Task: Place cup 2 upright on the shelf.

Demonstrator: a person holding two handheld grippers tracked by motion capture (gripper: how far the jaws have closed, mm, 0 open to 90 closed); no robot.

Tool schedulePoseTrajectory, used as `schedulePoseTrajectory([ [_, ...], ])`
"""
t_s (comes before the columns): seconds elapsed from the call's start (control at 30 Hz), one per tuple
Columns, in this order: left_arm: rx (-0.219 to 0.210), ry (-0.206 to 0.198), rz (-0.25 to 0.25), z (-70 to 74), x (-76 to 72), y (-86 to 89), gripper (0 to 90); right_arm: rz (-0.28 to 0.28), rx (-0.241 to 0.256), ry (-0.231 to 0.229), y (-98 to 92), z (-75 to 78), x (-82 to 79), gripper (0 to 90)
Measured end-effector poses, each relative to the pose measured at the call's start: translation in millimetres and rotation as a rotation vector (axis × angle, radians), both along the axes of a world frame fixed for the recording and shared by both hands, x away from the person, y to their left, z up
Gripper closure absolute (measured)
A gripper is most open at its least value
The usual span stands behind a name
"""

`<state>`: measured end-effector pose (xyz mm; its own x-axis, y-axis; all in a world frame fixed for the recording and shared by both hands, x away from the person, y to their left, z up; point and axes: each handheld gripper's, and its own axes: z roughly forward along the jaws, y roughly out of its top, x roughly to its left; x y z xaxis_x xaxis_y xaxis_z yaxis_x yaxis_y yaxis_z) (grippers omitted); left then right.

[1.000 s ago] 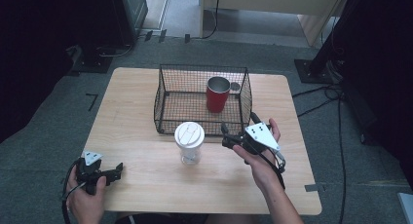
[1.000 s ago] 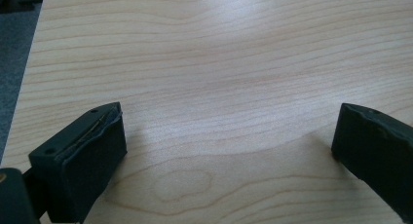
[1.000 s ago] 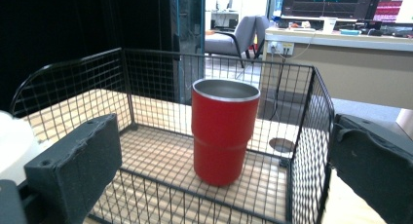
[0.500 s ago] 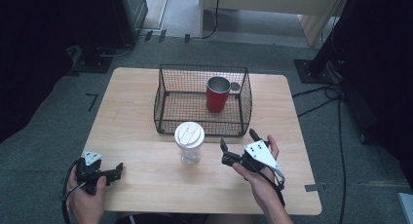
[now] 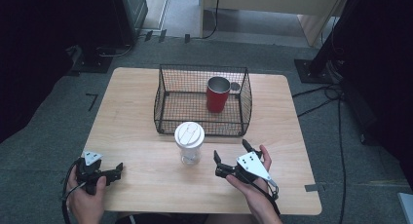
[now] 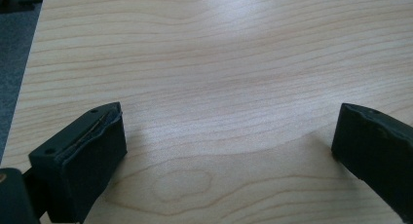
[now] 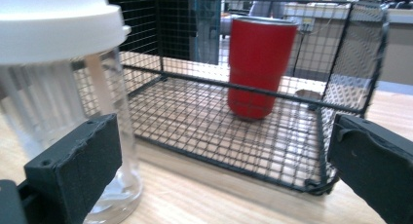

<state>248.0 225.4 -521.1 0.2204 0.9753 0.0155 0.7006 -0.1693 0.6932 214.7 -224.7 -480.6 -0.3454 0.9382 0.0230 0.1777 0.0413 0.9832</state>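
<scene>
Two grippers sit low over the near part of the table in the high view. The left gripper [image 5: 116, 170] is held by a hand [image 5: 85, 197] at the near left corner, its jaws parted and pointing right with nothing between them. The right gripper [image 5: 233, 157] is held by the other hand [image 5: 253, 187] near the right side, jaws spread wide and aimed toward the middle of the table [image 5: 131, 121]. One clear cup [image 5: 189, 143] with a white lid stands upright just left of this gripper, apart from it. Behind the cup is one black wire basket [image 5: 168, 104], and inside it, toward its far right, one red tumbler [image 5: 217, 94] stands upright.

In the left gripper view, two black jaws stand wide apart above bare wood [image 6: 219, 78], gripping nothing.

In the right gripper view, the two jaws are also wide apart and empty. The clear cup [image 7: 58, 87] stands at the left, close behind the left jaw; whether they touch cannot be told. The wire basket [image 7: 292, 151] lies beyond, with the red tumbler [image 7: 258, 65] upright on its mesh floor.
</scene>
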Motion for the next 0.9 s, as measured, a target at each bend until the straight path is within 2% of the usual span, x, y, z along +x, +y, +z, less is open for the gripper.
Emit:
schedulePoseTrajectory([
  [0.33, 0.0, 0.0, 0.0, 0.0, 0.0, 0.0, 0.0, 0.058, 0.013, 0.01, 21.1, -4.9, -6.3, 0.0],
  [0.67, 0.001, 0.0, 0.0, 0.0, 0.0, 0.1, 0.0, 0.109, 0.045, 0.017, 46.4, -4.3, -0.8, 0.0],
  [0.9, 0.001, 0.0, 0.0, 0.0, 0.1, 0.1, 0.0, 0.136, 0.045, 0.012, 62.5, -1.4, 5.3, 0.0],
])
